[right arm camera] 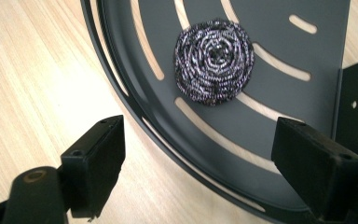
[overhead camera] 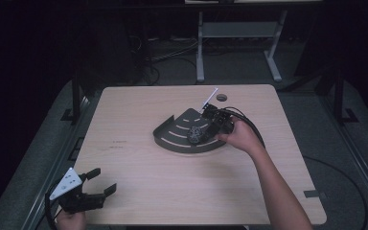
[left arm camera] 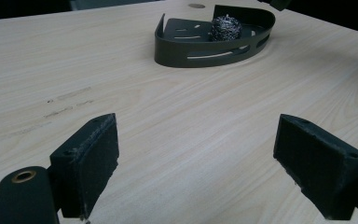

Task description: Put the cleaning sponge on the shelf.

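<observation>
Our right claw (right arm camera: 198, 158) hangs wide over the tray (right arm camera: 279, 56), the steel scourer (right arm camera: 214, 60) just ahead; our left claw (left arm camera: 196, 163), also wide, sits well apart.

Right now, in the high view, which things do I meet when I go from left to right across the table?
Left gripper at the table's near left corner → dark corner shelf tray → steel scouring ball inside the tray → right gripper → the hand that holds it.
</observation>
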A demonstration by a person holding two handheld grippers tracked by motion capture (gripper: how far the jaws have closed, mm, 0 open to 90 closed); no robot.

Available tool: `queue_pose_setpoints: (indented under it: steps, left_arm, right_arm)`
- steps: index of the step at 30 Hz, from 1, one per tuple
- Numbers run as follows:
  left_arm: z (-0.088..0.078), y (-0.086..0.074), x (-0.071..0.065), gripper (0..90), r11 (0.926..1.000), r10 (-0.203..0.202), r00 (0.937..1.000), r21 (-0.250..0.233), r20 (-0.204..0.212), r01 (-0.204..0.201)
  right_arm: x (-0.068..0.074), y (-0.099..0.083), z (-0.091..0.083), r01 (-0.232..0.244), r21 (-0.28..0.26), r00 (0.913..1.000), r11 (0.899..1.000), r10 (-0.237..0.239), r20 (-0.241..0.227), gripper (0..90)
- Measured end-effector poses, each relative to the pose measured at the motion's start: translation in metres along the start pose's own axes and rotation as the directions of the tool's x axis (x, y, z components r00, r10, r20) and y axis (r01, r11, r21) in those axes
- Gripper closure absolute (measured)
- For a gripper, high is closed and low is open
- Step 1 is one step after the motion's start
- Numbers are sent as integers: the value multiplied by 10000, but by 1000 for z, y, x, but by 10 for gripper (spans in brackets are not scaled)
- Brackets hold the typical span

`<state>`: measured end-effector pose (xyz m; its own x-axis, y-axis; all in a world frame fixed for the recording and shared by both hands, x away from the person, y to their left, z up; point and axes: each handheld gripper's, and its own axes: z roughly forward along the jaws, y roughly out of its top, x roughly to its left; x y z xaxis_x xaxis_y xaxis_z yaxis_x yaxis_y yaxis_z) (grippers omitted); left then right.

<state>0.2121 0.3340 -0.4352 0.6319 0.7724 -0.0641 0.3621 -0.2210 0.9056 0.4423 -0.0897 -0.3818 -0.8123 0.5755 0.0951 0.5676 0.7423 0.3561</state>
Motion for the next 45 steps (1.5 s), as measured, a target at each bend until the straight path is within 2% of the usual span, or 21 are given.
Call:
queue_pose_setpoints:
  steps: [23,45]
  left_arm:
    - [1,0,-1,133,10000,18,10000,70,-13,-17]
    - [1,-1,-1,133,9999,21,10000,122,11,-21]
  right_arm:
    - [10,-31,-9,130,-1,9999,9999,-130,-7,169]
    - [19,-72,-2,106,-241,9999,9997,-106,-14,170]
